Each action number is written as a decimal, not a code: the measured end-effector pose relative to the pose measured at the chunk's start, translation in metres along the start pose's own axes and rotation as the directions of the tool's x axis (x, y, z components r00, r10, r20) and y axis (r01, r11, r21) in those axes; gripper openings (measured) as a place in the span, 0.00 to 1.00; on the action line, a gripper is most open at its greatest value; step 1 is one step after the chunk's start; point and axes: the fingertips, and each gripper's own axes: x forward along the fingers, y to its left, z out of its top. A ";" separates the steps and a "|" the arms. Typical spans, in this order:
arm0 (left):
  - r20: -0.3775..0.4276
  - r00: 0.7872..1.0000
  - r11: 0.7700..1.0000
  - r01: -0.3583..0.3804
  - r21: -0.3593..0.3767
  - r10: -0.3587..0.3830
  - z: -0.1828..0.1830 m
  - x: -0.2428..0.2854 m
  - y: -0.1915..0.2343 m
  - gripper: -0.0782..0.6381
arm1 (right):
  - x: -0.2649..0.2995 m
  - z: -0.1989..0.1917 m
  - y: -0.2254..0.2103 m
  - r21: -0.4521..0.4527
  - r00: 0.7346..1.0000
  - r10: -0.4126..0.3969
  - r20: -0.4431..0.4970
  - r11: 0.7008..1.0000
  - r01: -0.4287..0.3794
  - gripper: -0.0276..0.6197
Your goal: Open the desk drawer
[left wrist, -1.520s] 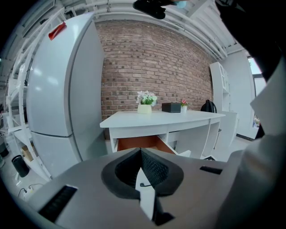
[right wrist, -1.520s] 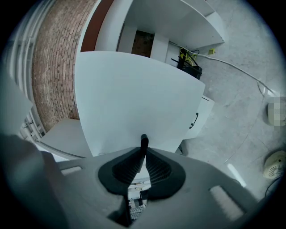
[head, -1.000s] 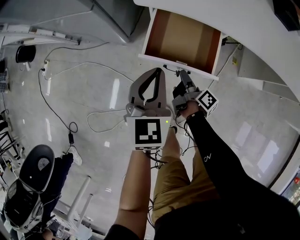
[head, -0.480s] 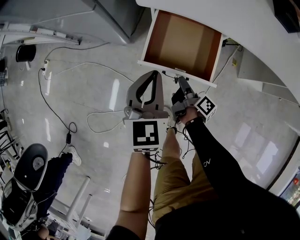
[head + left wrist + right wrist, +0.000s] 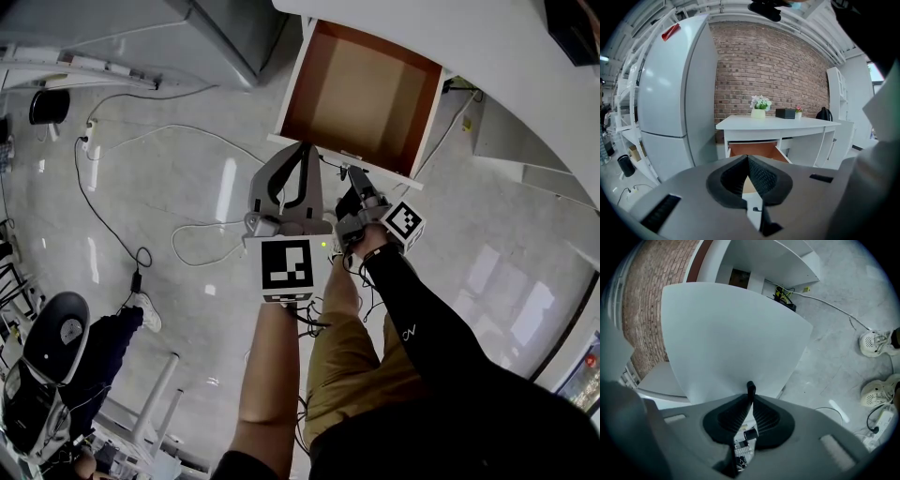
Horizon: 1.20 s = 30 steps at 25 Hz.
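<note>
The desk drawer point(image 5: 361, 94) stands pulled out from under the white desk point(image 5: 487, 47), and its brown inside is bare. In the right gripper view the drawer's white front panel point(image 5: 731, 333) fills the picture, with a small black handle point(image 5: 750, 388) sticking out of it. My right gripper point(image 5: 750, 398) is shut on that handle, and in the head view it point(image 5: 349, 174) sits at the front panel's lower edge. My left gripper point(image 5: 304, 147) hovers just left of it, in front of the drawer point(image 5: 754, 150), shut with nothing in it point(image 5: 748, 158).
A tall grey fridge point(image 5: 675, 93) stands left of the desk point(image 5: 773, 123), which carries a flower pot point(image 5: 760, 105) and a black box. Cables point(image 5: 187, 244) trail over the floor. A seated person's legs point(image 5: 103, 347) show at lower left, and white shoes point(image 5: 876, 343) lie under the desk.
The drawer has slid further out of the desk. My right gripper, still on the handle, moved down-left towards me in the head view. The left gripper shifted only slightly.
</note>
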 end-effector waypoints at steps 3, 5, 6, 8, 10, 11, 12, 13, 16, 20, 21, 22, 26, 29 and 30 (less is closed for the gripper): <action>0.000 1.000 1.000 0.003 0.000 -0.003 0.000 -0.001 0.001 0.12 | -0.002 -0.003 -0.001 0.007 1.000 -0.001 0.006 1.000 0.001 0.10; -0.002 1.000 1.000 0.003 -0.002 -0.003 0.000 -0.001 0.001 0.12 | -0.002 -0.002 -0.002 0.005 1.000 -0.003 0.006 1.000 0.003 0.10; -0.002 1.000 1.000 0.003 -0.004 -0.003 -0.001 -0.001 0.000 0.12 | -0.002 -0.001 -0.002 0.004 1.000 -0.005 0.006 1.000 0.005 0.10; -0.001 1.000 1.000 0.004 -0.009 -0.004 0.000 -0.004 0.000 0.12 | -0.004 0.000 -0.002 0.000 1.000 -0.008 0.009 1.000 0.008 0.10; -0.004 1.000 1.000 0.013 -0.003 -0.013 0.001 -0.008 -0.003 0.12 | -0.006 -0.001 -0.002 -0.010 1.000 -0.003 0.008 1.000 0.003 0.10; -0.008 1.000 1.000 0.021 0.006 -0.021 0.000 -0.010 -0.005 0.12 | -0.006 -0.001 -0.002 -0.017 1.000 0.003 0.006 1.000 -0.002 0.10; -0.012 1.000 0.999 0.029 0.016 -0.029 0.000 -0.011 -0.007 0.12 | -0.006 -0.002 -0.002 -0.024 1.000 0.008 0.005 1.000 -0.008 0.10; -0.016 0.999 0.999 0.036 0.024 -0.035 -0.001 -0.012 -0.009 0.12 | -0.005 -0.002 -0.002 -0.031 1.000 0.014 0.006 0.999 -0.013 0.10; -0.014 0.999 0.998 0.046 0.041 -0.045 0.000 -0.014 -0.013 0.12 | -0.005 -0.001 -0.004 -0.051 1.000 0.022 0.010 0.998 -0.022 0.10; -0.021 0.999 0.998 0.049 0.038 -0.049 -0.002 -0.015 -0.018 0.12 | -0.003 0.002 -0.007 -0.076 1.000 0.020 0.010 0.997 -0.020 0.10; -0.015 0.998 0.998 0.054 0.044 -0.053 -0.001 -0.016 -0.019 0.12 | -0.002 0.003 -0.009 -0.088 1.000 0.019 0.005 0.996 -0.018 0.10; -0.012 0.998 0.997 0.055 0.047 -0.055 0.000 -0.016 -0.019 0.12 | -0.001 0.004 -0.011 -0.102 1.000 0.017 -0.002 0.995 -0.017 0.10; -0.025 0.999 0.999 0.040 0.031 -0.039 -0.001 -0.020 -0.016 0.12 | 0.006 0.007 -0.020 -0.141 1.000 0.003 -0.012 0.990 -0.005 0.11; -0.018 0.999 0.999 0.037 0.034 -0.036 0.001 -0.022 -0.015 0.12 | 0.010 0.009 -0.028 -0.153 1.000 -0.016 -0.006 0.988 0.015 0.11; -0.021 0.999 0.999 0.032 0.032 -0.032 0.000 -0.023 -0.014 0.12 | 0.011 0.009 -0.031 -0.158 1.000 -0.024 -0.006 0.987 0.023 0.11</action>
